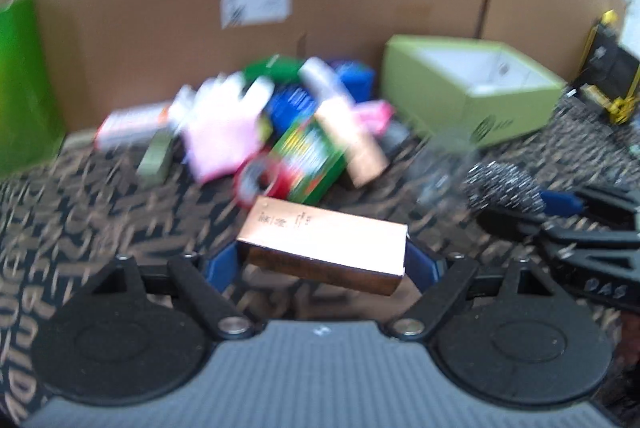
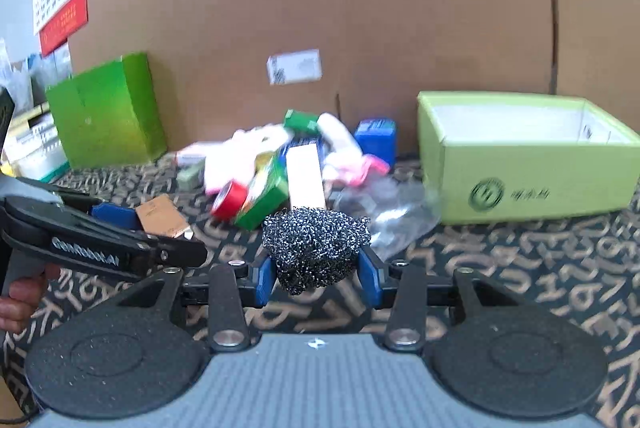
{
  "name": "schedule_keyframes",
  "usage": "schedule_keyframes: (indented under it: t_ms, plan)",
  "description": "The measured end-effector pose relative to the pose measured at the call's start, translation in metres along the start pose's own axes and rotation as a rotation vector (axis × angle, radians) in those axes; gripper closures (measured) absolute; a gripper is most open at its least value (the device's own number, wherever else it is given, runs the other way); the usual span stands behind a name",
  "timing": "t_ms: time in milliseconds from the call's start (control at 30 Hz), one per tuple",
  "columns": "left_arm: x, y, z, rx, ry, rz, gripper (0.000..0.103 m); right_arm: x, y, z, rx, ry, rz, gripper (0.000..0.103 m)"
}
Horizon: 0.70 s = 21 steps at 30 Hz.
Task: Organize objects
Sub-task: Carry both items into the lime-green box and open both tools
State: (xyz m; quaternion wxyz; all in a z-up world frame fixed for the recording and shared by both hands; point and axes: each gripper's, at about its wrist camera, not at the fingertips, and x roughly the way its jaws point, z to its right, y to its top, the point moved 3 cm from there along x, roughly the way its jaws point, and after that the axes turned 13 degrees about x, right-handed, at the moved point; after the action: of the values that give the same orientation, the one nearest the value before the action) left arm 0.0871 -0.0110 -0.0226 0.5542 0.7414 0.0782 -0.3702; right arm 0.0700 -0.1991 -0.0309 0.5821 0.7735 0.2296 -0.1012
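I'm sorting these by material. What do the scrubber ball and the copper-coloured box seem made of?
Scrubber ball: looks like coiled steel wire, shiny grey, with glinting tangled loops. Copper-coloured box: probably printed cardboard with a glossy metallic finish, given its sharp folded edges, pale end flap and glare on top.

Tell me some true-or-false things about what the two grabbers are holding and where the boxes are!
1. The right gripper holds a steel scrubber. True.
2. The left gripper holds a roll of red tape. False: it holds a copper-coloured box; the red tape lies in the pile.
3. The pale green box is open and looks empty. True.
4. The pile sits inside the pale green box. False: it lies on the patterned cloth beside it.
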Motion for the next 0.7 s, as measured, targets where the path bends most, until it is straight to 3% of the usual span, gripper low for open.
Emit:
schedule_keyframes:
  t_ms: [167,367,533,700]
  plan:
    - [0.002,0.059,0.027,0.031,-0.106,0.092,0.018,-0.010,0.039,0.029,-0.036,-0.069,0.091,0.056]
    - [0.031,0.136,0.063,0.044,-0.158,0.150,0.018,0.009,0.088,0.081,-0.049,-0.224,0.153,0.055]
    - [0.084,0.189,0.087,0.047,-0.177,0.149,0.018,0.046,0.122,0.130,-0.031,-0.321,0.131,0.055]
    - [0.149,0.215,0.110,0.110,-0.174,0.105,0.018,0.092,0.135,0.170,0.009,-0.343,0.014,0.054]
